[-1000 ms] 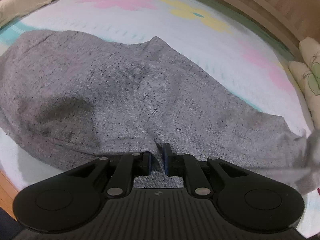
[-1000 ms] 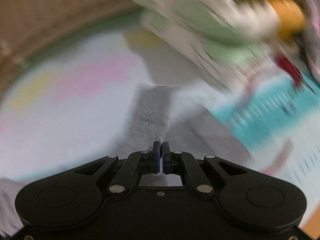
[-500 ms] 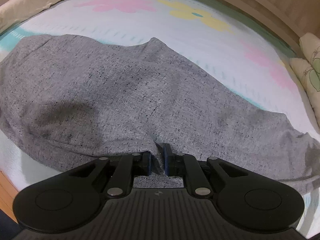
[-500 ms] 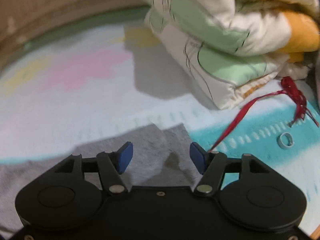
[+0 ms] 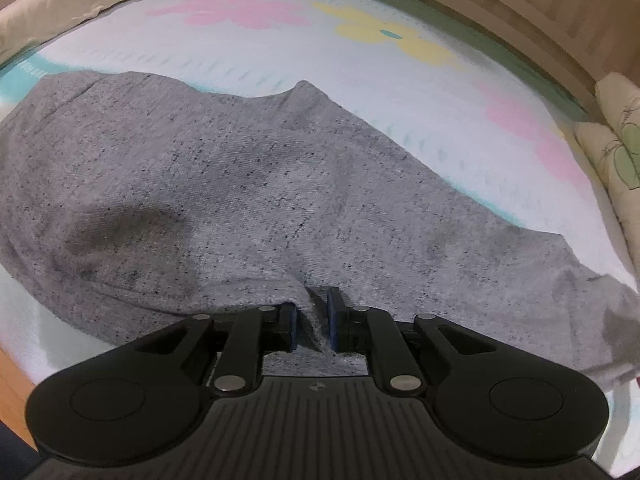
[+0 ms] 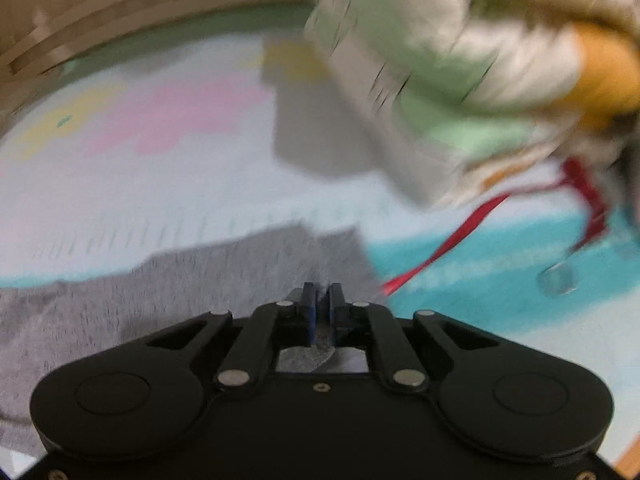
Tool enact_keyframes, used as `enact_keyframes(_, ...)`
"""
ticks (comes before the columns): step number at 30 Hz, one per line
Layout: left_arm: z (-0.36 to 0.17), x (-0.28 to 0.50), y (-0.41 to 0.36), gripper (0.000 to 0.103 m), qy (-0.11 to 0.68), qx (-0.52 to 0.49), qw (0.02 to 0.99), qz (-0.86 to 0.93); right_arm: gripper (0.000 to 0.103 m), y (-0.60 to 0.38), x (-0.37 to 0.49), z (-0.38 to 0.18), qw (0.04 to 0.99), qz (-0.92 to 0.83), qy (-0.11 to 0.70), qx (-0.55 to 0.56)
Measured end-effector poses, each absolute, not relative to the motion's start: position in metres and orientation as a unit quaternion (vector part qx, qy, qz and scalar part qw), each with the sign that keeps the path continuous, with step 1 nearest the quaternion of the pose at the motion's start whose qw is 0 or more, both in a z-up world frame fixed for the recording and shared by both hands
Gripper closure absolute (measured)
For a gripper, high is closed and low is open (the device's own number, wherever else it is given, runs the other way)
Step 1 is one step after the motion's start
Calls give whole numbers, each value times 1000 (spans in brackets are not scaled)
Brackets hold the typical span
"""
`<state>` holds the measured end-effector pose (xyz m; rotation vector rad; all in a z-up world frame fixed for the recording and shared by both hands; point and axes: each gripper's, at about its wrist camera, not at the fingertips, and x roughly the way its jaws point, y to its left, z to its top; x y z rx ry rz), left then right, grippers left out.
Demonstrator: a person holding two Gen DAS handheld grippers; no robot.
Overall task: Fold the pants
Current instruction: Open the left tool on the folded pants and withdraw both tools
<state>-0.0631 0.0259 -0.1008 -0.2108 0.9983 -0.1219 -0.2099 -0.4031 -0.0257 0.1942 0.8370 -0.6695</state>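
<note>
Grey pants (image 5: 248, 184) lie spread flat across the flower-print sheet (image 5: 360, 64), long edge running left to right. Left gripper (image 5: 312, 322): jaws pinched on a raised pleat at the near edge of the pants. Right gripper (image 6: 320, 304): jaws closed on the cloth at the pants' end; view motion-blurred. Bare sheet lies beyond the far edge. Folded quilt (image 6: 460, 80) and red ribbon (image 6: 452, 240) sit near the right end.
</note>
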Motion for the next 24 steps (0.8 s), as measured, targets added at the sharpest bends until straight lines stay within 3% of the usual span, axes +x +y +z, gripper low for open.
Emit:
enact_keyframes(9,-101,-67,21,88,484,-89,867,-78,93,-404,-205,-73,793,-344,500,45)
enact_keyframes(18,-96,-77,20,88,470,-90,874,-82,93,-405,-214,-30,859,-362,356,60)
enact_keyframes(22,-100,-78,14,87,479,-77,870,-82,92,-422,-204,-68,811,-353,462,61)
enact_keyframes(24,-99,-79,14,87,480,-73,870,-83,92,-423,-205,-72,800,-370,469,53)
